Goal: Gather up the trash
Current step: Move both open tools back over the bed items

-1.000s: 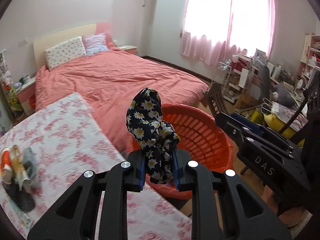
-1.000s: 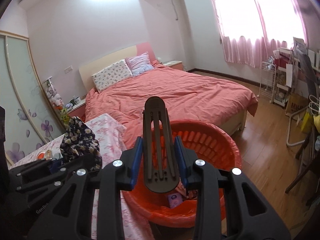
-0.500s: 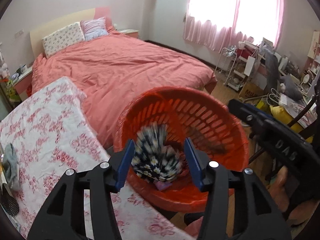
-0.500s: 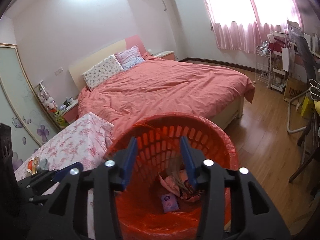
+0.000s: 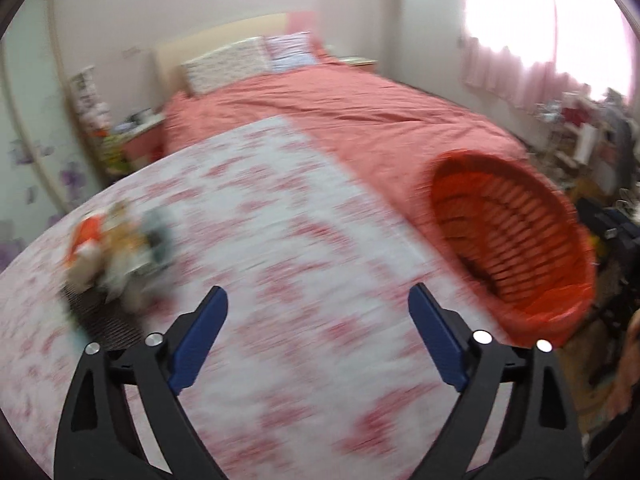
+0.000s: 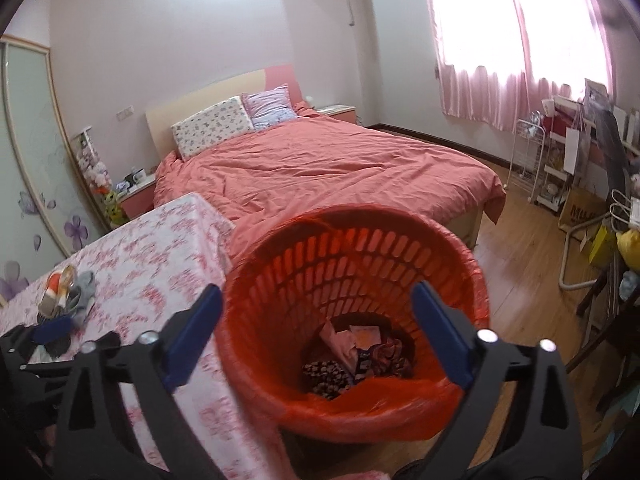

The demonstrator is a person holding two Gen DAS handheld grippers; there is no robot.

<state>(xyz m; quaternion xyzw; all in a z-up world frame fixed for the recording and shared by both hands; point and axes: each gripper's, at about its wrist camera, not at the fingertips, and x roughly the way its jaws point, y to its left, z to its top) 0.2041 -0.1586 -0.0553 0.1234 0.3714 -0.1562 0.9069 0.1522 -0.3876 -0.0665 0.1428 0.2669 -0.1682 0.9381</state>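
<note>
Left gripper (image 5: 318, 322): gaping wide, gripping nothing | trash pile (image 5: 116, 252): lying on counter (image 5: 320, 240) ahead-left of your left gripper, the nearer one | right gripper (image 6: 316, 322): gaping empty, hovering over basket (image 6: 356, 312) | long axis: blurred, undeterminable.

Your left wrist view smears with motion blur across the desk (image 5: 304, 248) and the orange basket (image 5: 516, 240), while the left tool (image 5: 318, 328) stays crisp; your right wrist view is sharp; daylight floods through the pink curtains (image 6: 520, 40) and blows the window (image 5: 548, 12) out to white; both views bend and darken at their round edges.
</note>
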